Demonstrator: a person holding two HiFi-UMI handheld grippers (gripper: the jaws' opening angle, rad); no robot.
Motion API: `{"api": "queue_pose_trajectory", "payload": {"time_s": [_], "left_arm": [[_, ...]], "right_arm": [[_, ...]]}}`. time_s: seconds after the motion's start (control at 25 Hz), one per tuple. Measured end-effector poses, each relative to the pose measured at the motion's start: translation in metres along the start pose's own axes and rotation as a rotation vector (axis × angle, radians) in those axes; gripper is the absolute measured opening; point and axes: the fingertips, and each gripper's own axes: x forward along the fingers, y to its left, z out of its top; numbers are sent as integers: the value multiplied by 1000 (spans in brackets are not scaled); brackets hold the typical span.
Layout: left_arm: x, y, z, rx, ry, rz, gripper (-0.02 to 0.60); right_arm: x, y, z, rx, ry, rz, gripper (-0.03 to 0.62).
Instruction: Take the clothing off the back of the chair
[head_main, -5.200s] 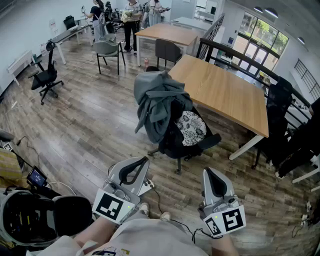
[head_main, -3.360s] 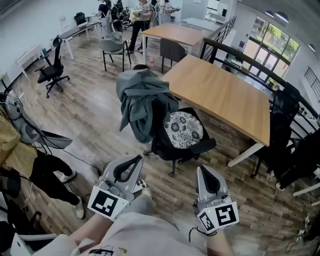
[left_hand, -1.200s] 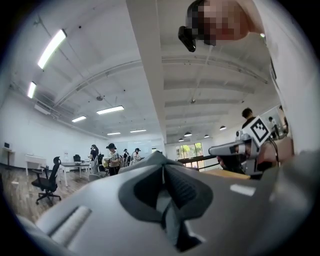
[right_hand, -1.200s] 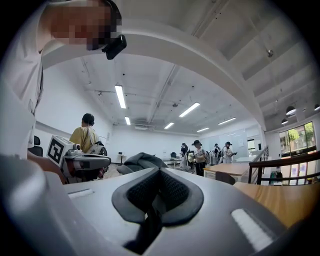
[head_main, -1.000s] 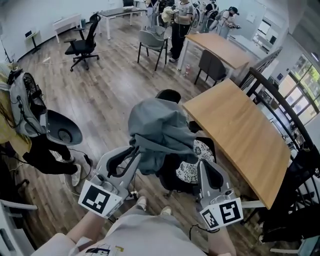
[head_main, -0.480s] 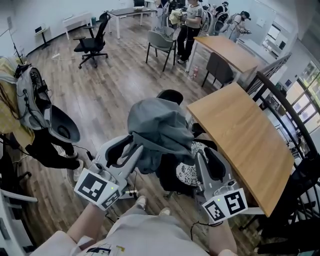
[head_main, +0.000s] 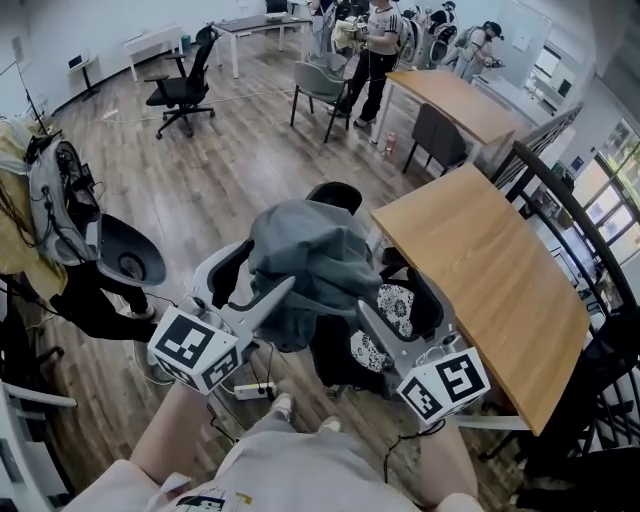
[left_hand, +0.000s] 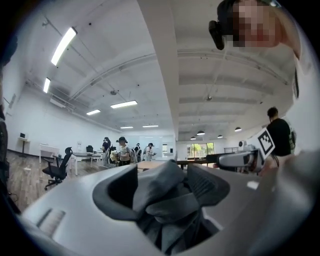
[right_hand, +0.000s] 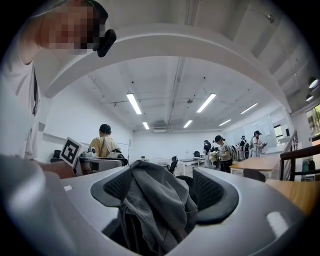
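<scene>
A grey garment (head_main: 310, 255) hangs bunched over the back of a black office chair (head_main: 335, 193) with a patterned seat cushion (head_main: 398, 300). My left gripper (head_main: 262, 268) reaches into the garment's left side, and its jaws have just been opening. In the left gripper view, grey cloth (left_hand: 165, 202) lies loose between its wide jaws (left_hand: 162, 192). My right gripper (head_main: 390, 290) stands at the garment's right side, and its jaws have also just been opening. In the right gripper view, folds of cloth (right_hand: 150, 202) sit between them (right_hand: 162, 192), unpinched.
A long wooden table (head_main: 480, 260) stands right behind the chair, with a black railing (head_main: 560, 190) beyond it. A backpack and gear (head_main: 60, 190) sit at the left. A power strip (head_main: 255, 390) lies on the floor. Several people stand by far tables (head_main: 375, 30).
Both grippers have moved forward onto the garment and their jaws have spread wide around its folds. Earlier still, I walked up to the chair from across the room.
</scene>
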Motion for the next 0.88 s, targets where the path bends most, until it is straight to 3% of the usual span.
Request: {"api": "queue_pose_trajectory", "payload": {"time_s": [0.28, 0.44, 0.72, 0.88], "left_arm": [[22, 0, -33, -23, 78, -63, 357], [32, 2, -50, -7, 108, -86, 365], [42, 11, -71, -92, 129, -116, 380], [45, 8, -76, -136, 120, -146, 364]], "right_arm": [[22, -19, -43, 74, 75, 58, 483], [36, -29, -71, 191, 111, 108, 531], [61, -38, -113, 265, 196, 164, 591], [72, -37, -127, 367, 213, 216, 597]]}}
